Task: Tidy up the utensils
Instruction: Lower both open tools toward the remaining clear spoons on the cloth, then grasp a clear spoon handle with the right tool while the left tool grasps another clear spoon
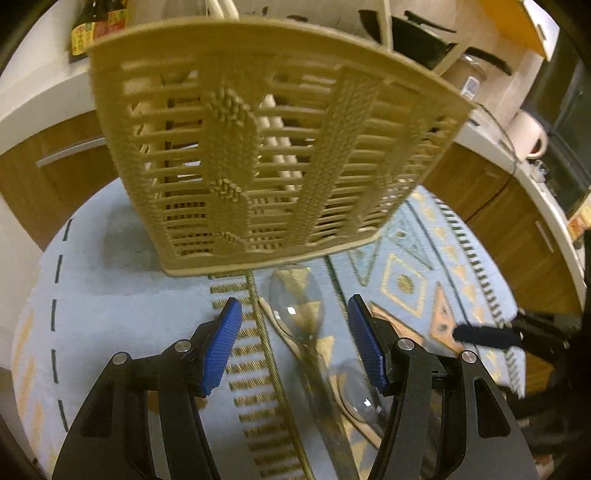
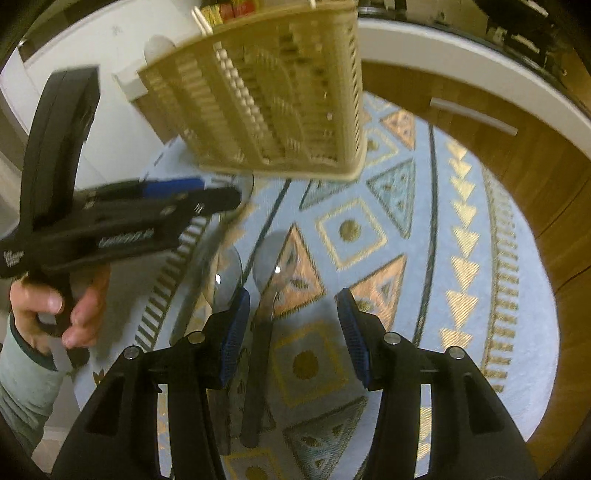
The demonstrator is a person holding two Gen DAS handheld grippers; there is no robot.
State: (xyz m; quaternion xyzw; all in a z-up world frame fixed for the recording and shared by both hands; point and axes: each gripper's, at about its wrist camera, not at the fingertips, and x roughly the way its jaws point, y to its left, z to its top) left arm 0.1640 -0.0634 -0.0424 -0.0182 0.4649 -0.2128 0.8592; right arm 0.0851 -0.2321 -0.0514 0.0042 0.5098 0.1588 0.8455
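A beige slatted utensil basket (image 1: 266, 147) stands on the patterned blue cloth; it also shows in the right wrist view (image 2: 266, 99). Two shiny metal spoons lie on the cloth in front of it. In the left wrist view one spoon (image 1: 297, 299) lies between the open fingers of my left gripper (image 1: 295, 317), and a second spoon (image 1: 358, 391) lies by the right finger. In the right wrist view my right gripper (image 2: 293, 310) is open above a spoon (image 2: 271, 258), with the other spoon (image 2: 227, 273) to its left. Neither gripper holds anything.
The left gripper and the hand holding it (image 2: 110, 218) sit at the left of the right wrist view. Wooden cabinets (image 2: 535, 166) under a white counter ring the table. Bottles (image 1: 98, 26), pans and a white kettle (image 1: 528, 133) stand on the counter.
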